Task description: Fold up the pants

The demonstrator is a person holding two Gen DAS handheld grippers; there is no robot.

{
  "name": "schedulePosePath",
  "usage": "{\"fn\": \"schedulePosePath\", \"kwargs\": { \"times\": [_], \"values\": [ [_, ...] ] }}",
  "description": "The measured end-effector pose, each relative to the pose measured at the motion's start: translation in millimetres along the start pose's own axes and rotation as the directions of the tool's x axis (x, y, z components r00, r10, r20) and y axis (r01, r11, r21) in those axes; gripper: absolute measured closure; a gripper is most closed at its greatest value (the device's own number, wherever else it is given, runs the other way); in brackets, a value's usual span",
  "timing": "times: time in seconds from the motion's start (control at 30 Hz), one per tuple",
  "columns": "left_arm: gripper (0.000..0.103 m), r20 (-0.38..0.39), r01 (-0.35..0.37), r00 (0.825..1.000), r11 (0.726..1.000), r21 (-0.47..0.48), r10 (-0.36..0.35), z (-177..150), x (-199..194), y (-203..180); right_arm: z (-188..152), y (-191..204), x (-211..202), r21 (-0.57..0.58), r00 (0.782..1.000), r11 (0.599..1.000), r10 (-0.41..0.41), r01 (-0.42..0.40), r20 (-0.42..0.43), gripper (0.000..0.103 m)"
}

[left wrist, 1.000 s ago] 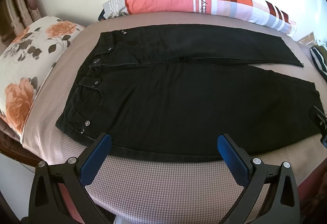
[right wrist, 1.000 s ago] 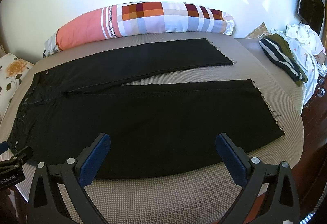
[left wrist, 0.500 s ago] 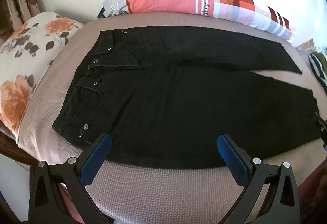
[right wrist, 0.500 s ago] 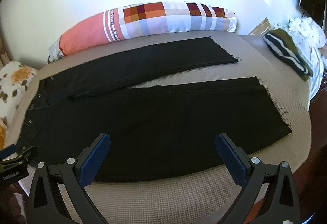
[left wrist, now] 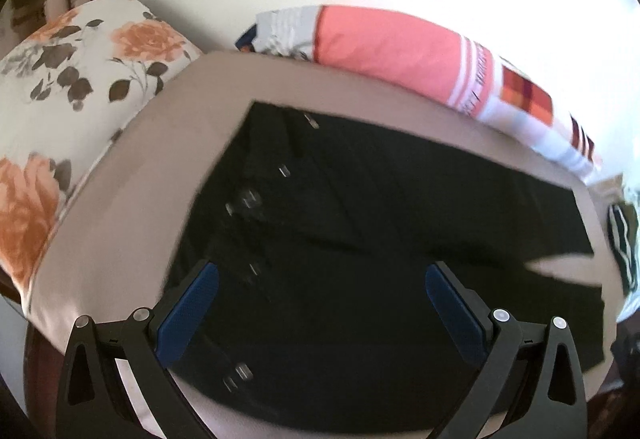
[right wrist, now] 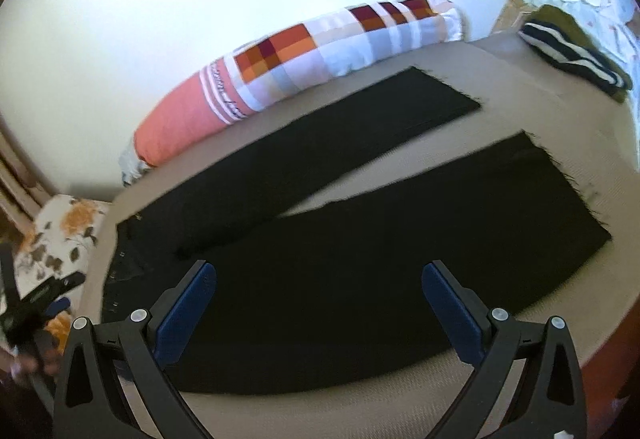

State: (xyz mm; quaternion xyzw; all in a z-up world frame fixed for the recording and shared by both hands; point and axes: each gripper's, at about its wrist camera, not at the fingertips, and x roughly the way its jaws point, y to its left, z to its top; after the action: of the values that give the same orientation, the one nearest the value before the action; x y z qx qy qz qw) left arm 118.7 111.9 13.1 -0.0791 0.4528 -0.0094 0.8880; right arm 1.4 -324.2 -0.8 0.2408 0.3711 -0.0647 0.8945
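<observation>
A: In the left wrist view, our left gripper point(left wrist: 322, 303) has dropped in over the waistband end of the black pants point(left wrist: 360, 239), which lie flat on the bed point(left wrist: 132, 199); a second ago we hung back off the near edge. Jaws spread wide, holding nothing

B: And the picture is smeared, so we're moving fast. The floral pillow point(left wrist: 60, 87) sits left

A: In the right wrist view, our right gripper point(right wrist: 319, 303) has tilted and closed on the near leg, jaws equally wide and empty. Both legs remain splayed apart below the striped bolster point(right wrist: 304, 67)

B: So no fold yet; we judge we're lining up the first grasp
</observation>
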Motion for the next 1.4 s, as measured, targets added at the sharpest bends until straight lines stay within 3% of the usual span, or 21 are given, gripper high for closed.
{"fn": "schedulePosePath", "kwargs": {
  "times": [0.17,0.23,0.43,0.57,0.8,0.87,0.93,1.07,1.17,1.27,1.33,1.4],
  "values": [
    [0.014,-0.004,0.066,0.998,0.998,-0.016,-0.066,47.4,27.7,34.9,9.8,18.6,15.7,-0.058,1.0,0.998,0.016,-0.017,-0.018,0.0],
    [0.028,-0.036,0.117,0.992,0.991,-0.059,-0.119,64.4,45.6,50.7,14.3,26.9,27.1,-0.048,0.999,0.999,0.017,-0.019,-0.047,0.0],
    [0.052,-0.102,0.286,0.944,0.932,-0.221,-0.314,105.3,107.7,94.6,20.3,45.4,59.7,-0.037,0.994,0.999,0.004,-0.008,-0.11,0.0],
    [0.054,-0.124,0.36,0.904,0.883,-0.3,-0.41,126.5,150.9,118.7,22.9,58.2,81.5,-0.043,0.989,0.999,-0.026,0.02,-0.142,0.0],
    [0.056,-0.166,0.408,0.856,0.838,-0.362,-0.489,149.7,211.3,144.6,24.6,79.6,115.3,-0.077,0.979,0.995,-0.07,0.056,-0.192,0.0],
    [0.061,-0.184,0.427,0.838,0.828,-0.363,-0.514,152.6,224.1,145.6,23.9,87.7,125.4,-0.102,0.976,0.993,-0.084,0.064,-0.203,0.0],
    [0.075,-0.193,0.449,0.822,0.819,-0.357,-0.535,154.5,232.2,144.6,23.9,93.7,134.0,-0.116,0.972,0.991,-0.089,0.065,-0.216,0.0],
    [0.087,-0.21,0.493,0.791,0.803,-0.336,-0.574,159.0,241.5,136.4,25.0,103.7,150.6,-0.131,0.968,0.99,-0.082,0.051,-0.237,0.0],
    [0.087,-0.204,0.54,0.755,0.768,-0.346,-0.623,162.8,245.4,130.1,26.8,107.4,160.8,-0.137,0.966,0.99,-0.074,0.041,-0.248,0.0],
    [0.087,-0.214,0.562,0.733,0.752,-0.344,-0.646,167.6,253.1,122.3,31.2,111.9,171.8,-0.144,0.966,0.989,-0.063,0.027,-0.249,0.0],
    [0.087,-0.224,0.566,0.72,0.742,-0.36,-0.657,169.4,261.9,119.1,35.1,114.4,178.5,-0.155,0.967,0.988,-0.058,0.02,-0.248,0.0],
    [0.087,-0.228,0.559,0.721,0.743,-0.368,-0.655,169.6,268.7,117.9,39.0,117.2,184.4,-0.168,0.967,0.986,-0.058,0.016,-0.248,0.0]
  ]
}}
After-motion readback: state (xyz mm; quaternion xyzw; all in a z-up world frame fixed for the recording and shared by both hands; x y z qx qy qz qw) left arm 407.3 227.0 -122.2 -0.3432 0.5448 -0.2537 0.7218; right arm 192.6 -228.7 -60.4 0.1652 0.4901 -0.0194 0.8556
